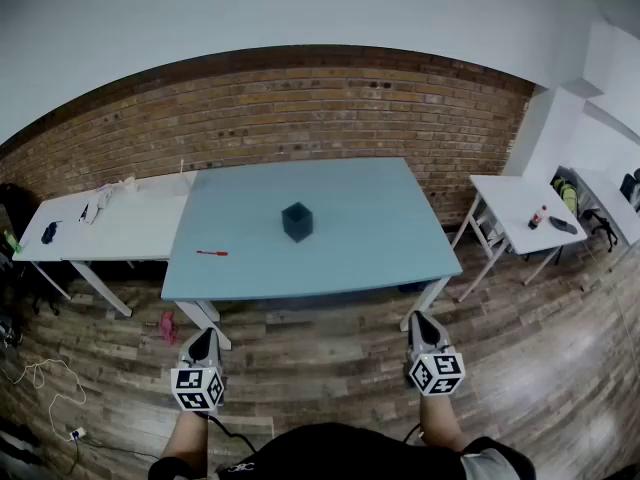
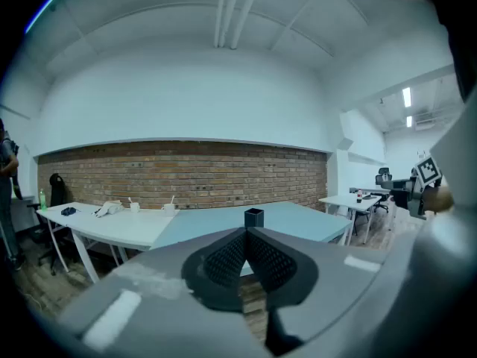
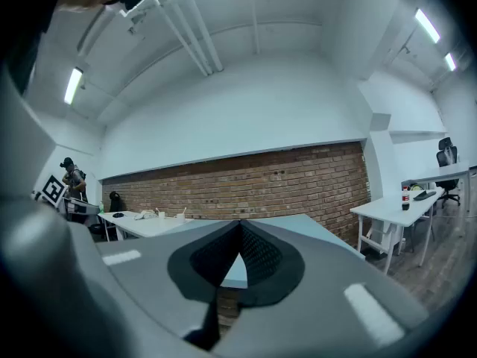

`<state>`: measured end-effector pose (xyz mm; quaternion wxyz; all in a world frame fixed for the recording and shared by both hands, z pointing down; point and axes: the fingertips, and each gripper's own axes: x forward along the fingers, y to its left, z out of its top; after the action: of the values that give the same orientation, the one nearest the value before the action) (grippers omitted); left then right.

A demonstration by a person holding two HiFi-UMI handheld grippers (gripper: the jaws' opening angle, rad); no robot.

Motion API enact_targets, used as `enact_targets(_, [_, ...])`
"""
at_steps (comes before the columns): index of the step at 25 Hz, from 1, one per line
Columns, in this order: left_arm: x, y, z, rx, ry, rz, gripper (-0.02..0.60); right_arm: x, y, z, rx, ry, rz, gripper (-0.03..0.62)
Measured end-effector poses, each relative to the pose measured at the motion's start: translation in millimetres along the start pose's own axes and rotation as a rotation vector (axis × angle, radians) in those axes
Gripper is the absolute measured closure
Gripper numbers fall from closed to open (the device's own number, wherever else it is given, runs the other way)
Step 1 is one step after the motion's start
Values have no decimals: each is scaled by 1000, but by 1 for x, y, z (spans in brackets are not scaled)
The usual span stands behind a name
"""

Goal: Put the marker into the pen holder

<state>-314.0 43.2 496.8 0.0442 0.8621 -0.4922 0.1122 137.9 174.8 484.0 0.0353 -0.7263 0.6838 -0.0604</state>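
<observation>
A red marker (image 1: 211, 253) lies on the blue table (image 1: 340, 248) near its front left corner. The dark square pen holder (image 1: 297, 221) stands upright near the table's middle; in the left gripper view the pen holder (image 2: 253, 217) shows just above the jaw tips. My left gripper (image 1: 202, 346) is held low in front of the table, shut, with nothing in it. My right gripper (image 1: 424, 334) hangs at the same height to the right, also shut and empty. Both are well short of the table edge. In the gripper views the left gripper (image 2: 245, 231) and right gripper (image 3: 239, 224) have their pads together.
A white table (image 1: 100, 228) with cups and cloth adjoins the blue one on the left. Another white table (image 1: 520, 208) with a bottle stands at the right. A brick wall (image 1: 300, 108) runs behind. Cables (image 1: 45, 388) lie on the wooden floor at the left.
</observation>
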Motion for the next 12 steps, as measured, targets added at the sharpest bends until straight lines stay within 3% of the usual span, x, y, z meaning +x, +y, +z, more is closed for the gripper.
enact_targets(4, [0, -4, 9, 13, -24, -28, 574, 0, -7, -1, -4, 0, -14, 589])
enact_targets(12, [-7, 4, 10, -14, -30, -9, 574, -4, -13, 0, 52, -29, -45, 589])
